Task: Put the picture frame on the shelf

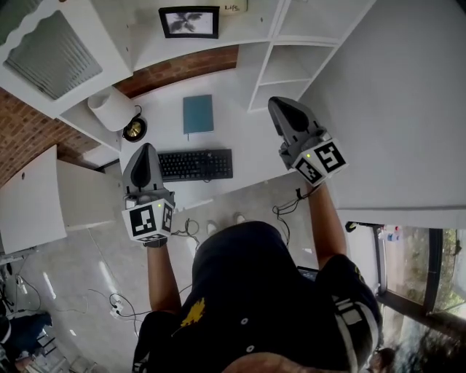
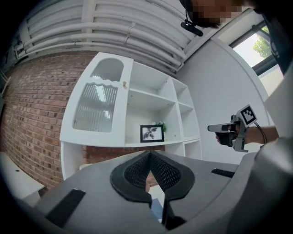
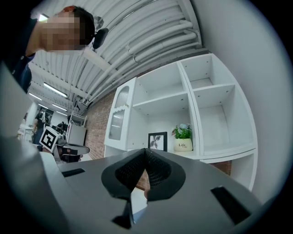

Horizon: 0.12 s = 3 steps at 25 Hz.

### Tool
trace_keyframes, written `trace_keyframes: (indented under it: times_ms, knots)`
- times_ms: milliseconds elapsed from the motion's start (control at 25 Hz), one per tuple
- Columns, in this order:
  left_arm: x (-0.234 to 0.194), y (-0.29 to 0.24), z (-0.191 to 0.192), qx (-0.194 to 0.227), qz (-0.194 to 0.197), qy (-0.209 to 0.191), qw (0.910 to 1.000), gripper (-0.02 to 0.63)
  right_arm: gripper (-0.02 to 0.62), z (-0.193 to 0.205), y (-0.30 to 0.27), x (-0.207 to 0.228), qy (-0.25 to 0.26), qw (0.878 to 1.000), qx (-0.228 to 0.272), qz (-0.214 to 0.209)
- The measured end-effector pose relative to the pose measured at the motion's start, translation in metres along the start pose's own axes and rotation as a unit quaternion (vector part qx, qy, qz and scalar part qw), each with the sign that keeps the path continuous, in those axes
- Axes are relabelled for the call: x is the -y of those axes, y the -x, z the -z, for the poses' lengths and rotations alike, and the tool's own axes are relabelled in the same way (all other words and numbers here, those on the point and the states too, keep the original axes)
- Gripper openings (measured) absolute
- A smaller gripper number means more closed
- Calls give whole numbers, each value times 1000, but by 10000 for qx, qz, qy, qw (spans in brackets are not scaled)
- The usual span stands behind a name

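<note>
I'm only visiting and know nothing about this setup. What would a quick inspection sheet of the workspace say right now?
Surface: white desk, mostly bare.
Job's things: picture frame stands upright on the shelf, beside a potted plant.
Clutter: keyboard, teal notebook and lamp on the desk.
Grippers: left gripper and right gripper are both shut and hold nothing.
Cables: loose cables on the floor near the person's feet.
Surroundings: brick wall on the left, window on the right.
</note>
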<state>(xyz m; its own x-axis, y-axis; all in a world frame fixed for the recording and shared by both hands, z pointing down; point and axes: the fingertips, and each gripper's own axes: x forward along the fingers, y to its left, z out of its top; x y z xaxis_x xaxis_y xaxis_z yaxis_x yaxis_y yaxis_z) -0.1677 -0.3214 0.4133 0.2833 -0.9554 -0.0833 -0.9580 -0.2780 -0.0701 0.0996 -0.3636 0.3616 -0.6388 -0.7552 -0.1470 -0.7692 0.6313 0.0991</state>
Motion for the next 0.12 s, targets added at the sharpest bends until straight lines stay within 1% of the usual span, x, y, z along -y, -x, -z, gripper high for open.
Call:
trace_keyframes:
  times_ms: [120]
  knots:
    - [7,-7,1,30,97,0,9999,18,5,-1,-3,5,63,10000,8,16]
